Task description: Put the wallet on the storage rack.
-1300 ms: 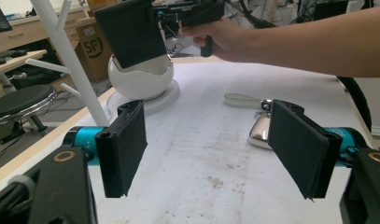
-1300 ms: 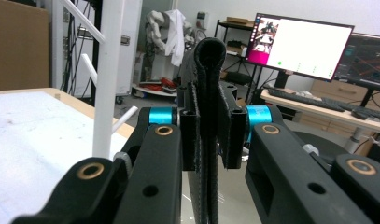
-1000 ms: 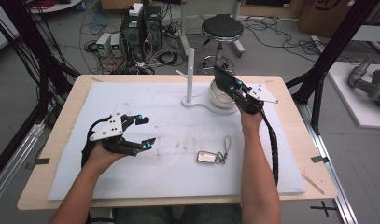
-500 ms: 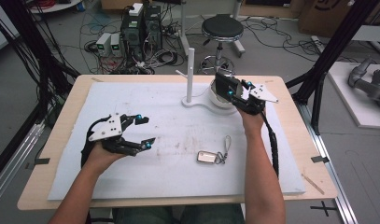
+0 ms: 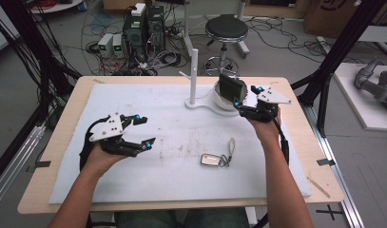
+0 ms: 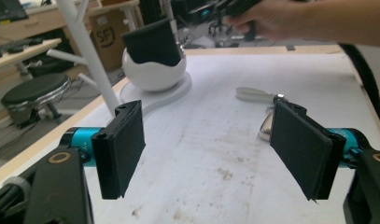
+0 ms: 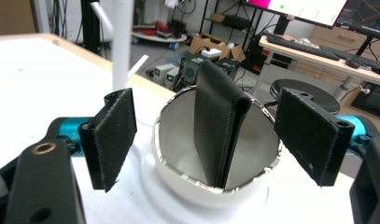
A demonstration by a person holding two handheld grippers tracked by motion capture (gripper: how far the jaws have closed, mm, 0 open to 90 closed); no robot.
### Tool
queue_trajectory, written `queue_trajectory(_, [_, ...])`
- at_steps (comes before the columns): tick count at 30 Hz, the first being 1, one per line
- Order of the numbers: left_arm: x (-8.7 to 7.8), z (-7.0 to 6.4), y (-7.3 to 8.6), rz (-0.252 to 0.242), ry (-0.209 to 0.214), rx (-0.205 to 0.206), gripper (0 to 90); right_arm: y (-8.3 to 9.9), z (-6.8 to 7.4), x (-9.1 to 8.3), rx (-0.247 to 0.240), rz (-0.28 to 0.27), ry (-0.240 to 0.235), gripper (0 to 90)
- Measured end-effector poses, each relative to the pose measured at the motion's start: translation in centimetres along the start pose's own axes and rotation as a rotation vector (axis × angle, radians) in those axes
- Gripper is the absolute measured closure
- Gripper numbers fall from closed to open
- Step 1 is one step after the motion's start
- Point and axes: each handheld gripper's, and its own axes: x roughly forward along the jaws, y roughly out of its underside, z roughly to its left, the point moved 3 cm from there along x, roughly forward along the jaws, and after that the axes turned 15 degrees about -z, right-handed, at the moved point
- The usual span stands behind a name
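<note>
The high view looks down on the table; both gripper views face the white bowl, the right one close.

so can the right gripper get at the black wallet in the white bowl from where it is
Probably yes: the right gripper is open, its jaws either side of the black wallet, which stands upright above the white bowl rim with nothing between.

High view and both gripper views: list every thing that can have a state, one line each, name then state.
left gripper: open, jaws wide apart, holding nothing, above the mat.
right gripper: open, jaws either side of the wallet, not touching it.
black wallet: folded shut, standing upright inside the bowl.
white bowl: upright on the stand's base, holding the wallet.
white stand: upright, pegs bare.
key fob: lying flat on the mat, strap attached, untouched.
</note>
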Motion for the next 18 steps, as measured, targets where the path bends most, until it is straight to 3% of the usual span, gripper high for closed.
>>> queue_trajectory(6, [-1.0, 0.3, 0.1, 0.031, -0.043, -0.027, 24.5, -1.5, 1.0, -3.6, -0.018, -0.021, -0.04, 21.4])
queue_trajectory(12, [-2.2, 0.5, 0.6, 0.061, -0.069, -0.037, 22.0, -0.9, 1.3, -6.7, 0.021, -0.004, -0.061, 20.9])
queue_trajectory(18, [-3.4, 1.0, 1.1, 0.08, -0.111, -0.051, 20.7, 0.2, 1.8, -9.0, 0.062, 0.027, -0.042, 20.4])
